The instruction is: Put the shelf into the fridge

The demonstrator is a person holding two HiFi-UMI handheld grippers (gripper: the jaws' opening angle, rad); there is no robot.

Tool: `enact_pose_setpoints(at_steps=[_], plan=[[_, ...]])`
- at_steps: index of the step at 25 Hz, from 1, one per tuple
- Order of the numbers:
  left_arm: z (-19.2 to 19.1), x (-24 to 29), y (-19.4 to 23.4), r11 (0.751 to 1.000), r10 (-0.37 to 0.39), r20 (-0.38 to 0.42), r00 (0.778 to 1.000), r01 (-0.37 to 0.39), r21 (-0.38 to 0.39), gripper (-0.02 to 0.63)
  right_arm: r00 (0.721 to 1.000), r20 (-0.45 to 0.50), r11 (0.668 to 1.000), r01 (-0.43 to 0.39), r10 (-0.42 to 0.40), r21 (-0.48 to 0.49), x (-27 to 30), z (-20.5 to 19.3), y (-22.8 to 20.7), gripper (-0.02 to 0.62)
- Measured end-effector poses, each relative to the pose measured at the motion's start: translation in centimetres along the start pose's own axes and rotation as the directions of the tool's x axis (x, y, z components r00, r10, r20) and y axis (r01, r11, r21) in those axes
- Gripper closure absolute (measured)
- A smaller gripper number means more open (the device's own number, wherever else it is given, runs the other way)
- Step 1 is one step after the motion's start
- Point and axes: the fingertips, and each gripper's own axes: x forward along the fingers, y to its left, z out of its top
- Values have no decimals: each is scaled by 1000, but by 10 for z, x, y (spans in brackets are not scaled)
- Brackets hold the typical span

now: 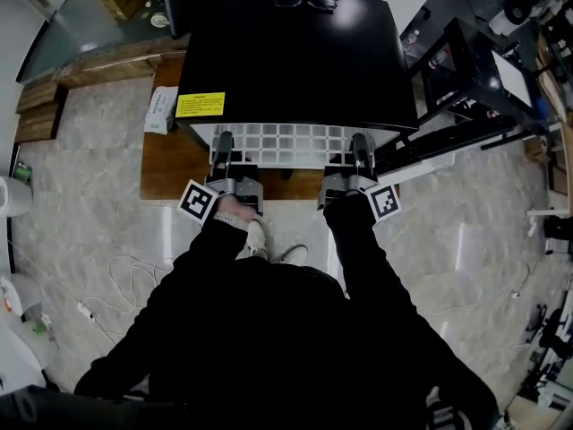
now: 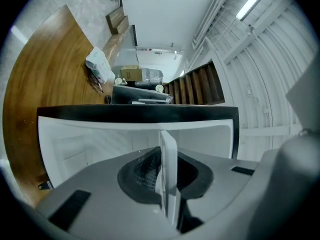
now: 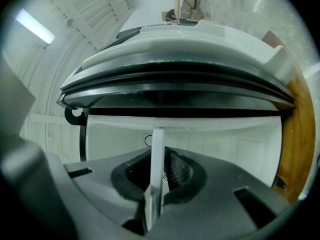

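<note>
A person in a black top stands over pale shoes [image 1: 260,241] on a marbled floor [image 1: 81,204], where a thin white cable [image 1: 132,276] lies to the left. The left hand [image 1: 231,210] shows bare at the cuff.

Just ahead, the left claw [image 1: 222,145] and the right claw [image 1: 361,145] reach forward side by side, each at one end of the shelf's front edge. In the left gripper view the left claw [image 2: 167,194] is pinching the white shelf [image 2: 169,159], which is seen edge-on as a thin plate pressed between the dark pads. The right gripper view shows the same thing, with the right claw [image 3: 152,199] clamped on the shelf [image 3: 156,159], again a narrow white strip between its pads.

The shelf [image 1: 286,141] is a white grid held level. Only its front strip sticks out from under the fridge's black top; the rest sits inside the opening. Both gripper views look into the white inside of the fridge [image 2: 90,144].

The fridge [image 1: 295,52] stands on a low wooden platform [image 1: 168,164]. A yellow label [image 1: 200,104] is stuck near the front left corner of its top, and a pair of glasses [image 1: 306,0] lies at the far edge. A white packet [image 1: 161,108] rests on the wood just left of the fridge.
</note>
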Motion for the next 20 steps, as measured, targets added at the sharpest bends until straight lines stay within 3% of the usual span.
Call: enact_pose_setpoints(at_steps=[20], plan=[[8,57,7,1000,-12,29,999,12,19,569,999,45,1000,-8,8,-7,56,2,-4,571]])
